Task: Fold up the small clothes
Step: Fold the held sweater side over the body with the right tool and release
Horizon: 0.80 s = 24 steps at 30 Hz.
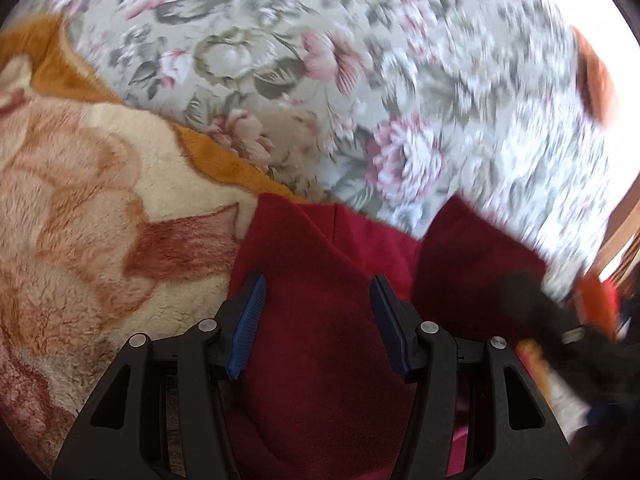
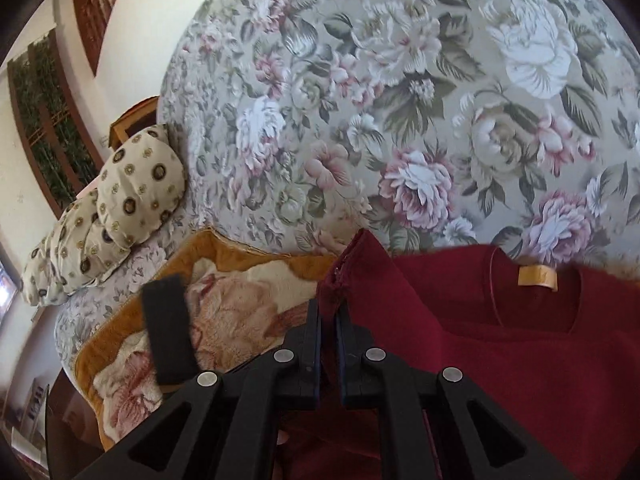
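Red shirt [image 2: 500, 360], collar toward sofa back [image 2: 400, 100], in right tongs [image 2: 329, 312].

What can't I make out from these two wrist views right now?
- Left wrist view: the right gripper is a motion-blurred dark shape at the right edge; jaws unreadable.
- Left wrist view: the red garment runs under the open left gripper and off the bottom edge.
- Right wrist view: the neck label is too small to read.
- Right wrist view: the pinched fabric is hidden between the shut fingers.
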Motion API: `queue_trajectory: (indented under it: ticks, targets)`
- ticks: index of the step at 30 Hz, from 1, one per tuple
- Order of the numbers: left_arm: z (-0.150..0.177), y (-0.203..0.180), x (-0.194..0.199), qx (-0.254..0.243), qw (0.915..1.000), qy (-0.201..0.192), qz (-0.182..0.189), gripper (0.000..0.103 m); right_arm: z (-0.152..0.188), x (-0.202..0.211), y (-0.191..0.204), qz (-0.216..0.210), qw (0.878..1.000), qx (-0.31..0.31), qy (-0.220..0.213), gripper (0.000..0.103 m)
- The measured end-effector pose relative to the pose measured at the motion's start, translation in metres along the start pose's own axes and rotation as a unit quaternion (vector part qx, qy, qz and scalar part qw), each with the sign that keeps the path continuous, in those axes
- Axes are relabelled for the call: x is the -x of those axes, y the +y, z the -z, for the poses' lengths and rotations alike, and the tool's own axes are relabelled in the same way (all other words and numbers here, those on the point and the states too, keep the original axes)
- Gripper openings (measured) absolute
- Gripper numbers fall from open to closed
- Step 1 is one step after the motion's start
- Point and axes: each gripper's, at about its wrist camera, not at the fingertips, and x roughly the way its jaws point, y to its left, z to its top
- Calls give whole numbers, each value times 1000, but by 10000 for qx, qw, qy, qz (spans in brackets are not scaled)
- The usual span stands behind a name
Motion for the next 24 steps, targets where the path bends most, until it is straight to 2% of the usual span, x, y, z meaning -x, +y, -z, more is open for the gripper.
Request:
queue_trajectory:
  ticks: [3,5,7,9,14,16,19,21,23,24]
  targets:
    - [0,0,4,10,9999,-112,-56,54,5,-10,-2,-23,10000,-62,54,6]
    - [0,3,7,84,9998,-182,-88,53,9,-16,-1,-45,9998,-43,196,10]
    - [0,7,10,198,9994,-275,-117,55,12,-9,-9,-34,9995,-190,238,29]
    - [-1,12,16,366,9984,-386,-215,57,15,-3,-17,-144,9987,-410,263,34]
    - [-1,16,32,521,9953,-728,-365,60,27,40,-25,-378,9978,-468,280,35]
    - [1,15,45,567,9919,-1002,-536,68,35,65,-31,-213,9990,-322,242,35]
    - [7,12,67,590,9838,-1394,-963,69,56,102,-51,433,9987,-140,245,35]
    - [12,-3,74,198,9830,-1489,-1055,70,73,117,-66,727,9966,-68,384,35]
    - [16,-31,63,-601,9887,-1081,-849,69,88,125,-75,818,9950,-64,562,35]
    - [18,-44,58,-926,9874,-973,-840,70,96,129,-79,837,9944,-75,634,35]
